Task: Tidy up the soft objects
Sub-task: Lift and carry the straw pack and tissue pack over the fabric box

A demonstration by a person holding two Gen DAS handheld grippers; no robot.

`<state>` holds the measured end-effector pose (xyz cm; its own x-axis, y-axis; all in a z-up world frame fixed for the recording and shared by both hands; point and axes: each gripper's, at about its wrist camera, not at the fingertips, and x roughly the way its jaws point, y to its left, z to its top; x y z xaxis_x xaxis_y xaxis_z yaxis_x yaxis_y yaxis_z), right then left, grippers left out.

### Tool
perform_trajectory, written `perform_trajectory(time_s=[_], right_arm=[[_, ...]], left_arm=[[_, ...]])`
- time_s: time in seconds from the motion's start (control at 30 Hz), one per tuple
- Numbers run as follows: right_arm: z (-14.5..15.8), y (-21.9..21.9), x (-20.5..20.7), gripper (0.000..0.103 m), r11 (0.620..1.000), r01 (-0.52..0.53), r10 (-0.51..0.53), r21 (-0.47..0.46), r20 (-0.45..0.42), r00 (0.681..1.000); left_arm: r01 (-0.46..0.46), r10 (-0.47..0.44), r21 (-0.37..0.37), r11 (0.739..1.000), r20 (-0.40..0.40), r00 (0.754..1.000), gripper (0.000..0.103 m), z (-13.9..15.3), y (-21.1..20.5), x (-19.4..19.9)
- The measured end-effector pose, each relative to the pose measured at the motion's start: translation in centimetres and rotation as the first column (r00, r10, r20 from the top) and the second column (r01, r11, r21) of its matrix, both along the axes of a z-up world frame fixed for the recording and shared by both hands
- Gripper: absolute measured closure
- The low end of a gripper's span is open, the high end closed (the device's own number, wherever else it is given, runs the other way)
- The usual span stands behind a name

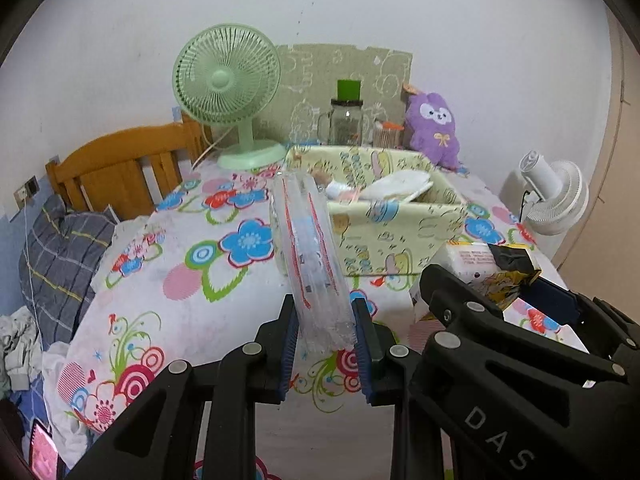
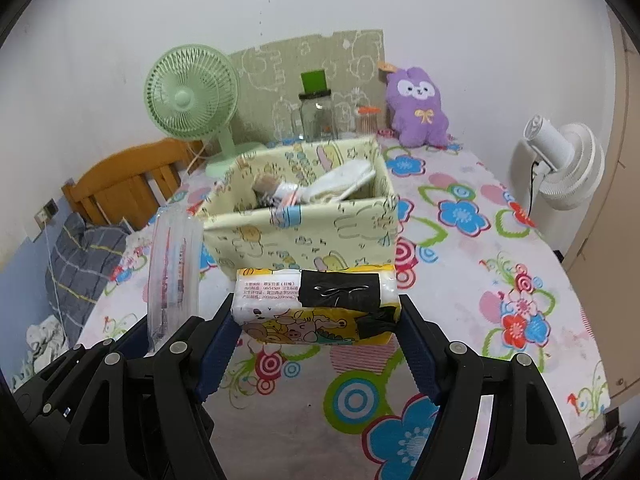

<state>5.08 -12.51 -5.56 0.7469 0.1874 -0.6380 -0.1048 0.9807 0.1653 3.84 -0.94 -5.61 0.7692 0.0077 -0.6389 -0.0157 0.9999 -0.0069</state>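
Left claw (image 1: 326, 344) pinches slick plastic pack (image 1: 310, 256); right claw (image 2: 316, 320) clamps tissue pack (image 2: 316, 304). Either may slip short of box (image 2: 304, 236).

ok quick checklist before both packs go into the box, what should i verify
1. Left gripper has its clear plastic pack: ok, pads press on both sides.
2. Right gripper has the tissue pack: ok, held between both fingers.
3. Both packs are lifted off the flowered cloth: ok.
4. Fabric box is open on top: ok.
5. Room left in the box: cannot tell fully; white cloth items already lie inside.
6. The two grippers stay clear of each other: not ok yet, they sit very close side by side.
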Motion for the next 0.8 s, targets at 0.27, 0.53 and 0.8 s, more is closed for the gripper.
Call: perform_trajectory(time_s=[0.27,0.53,0.8], right_arm=[[2.9,-0.8,-0.8,0.025,1.0,0.018,-0.018,-0.004,0.056,0.998],[5.0,-1.3,-0.8,0.025,1.0,0.029,-0.029,0.0,0.095,0.995],[6.1,-1.2,-0.3,0.025,1.0,0.026,-0.027,0.006,0.124,0.992]], left_arm=[[0.03,-0.03,-0.001,1.0,0.056,0.998,0.078,2.6,-0.7,-0.5],[0.05,-0.05,0.003,0.999,0.092,0.994,0.078,4.6,-1.2,-0.3],[0.049,-0.05,0.01,0.999,0.115,0.992,0.078,5.7,-1.1,0.3]])
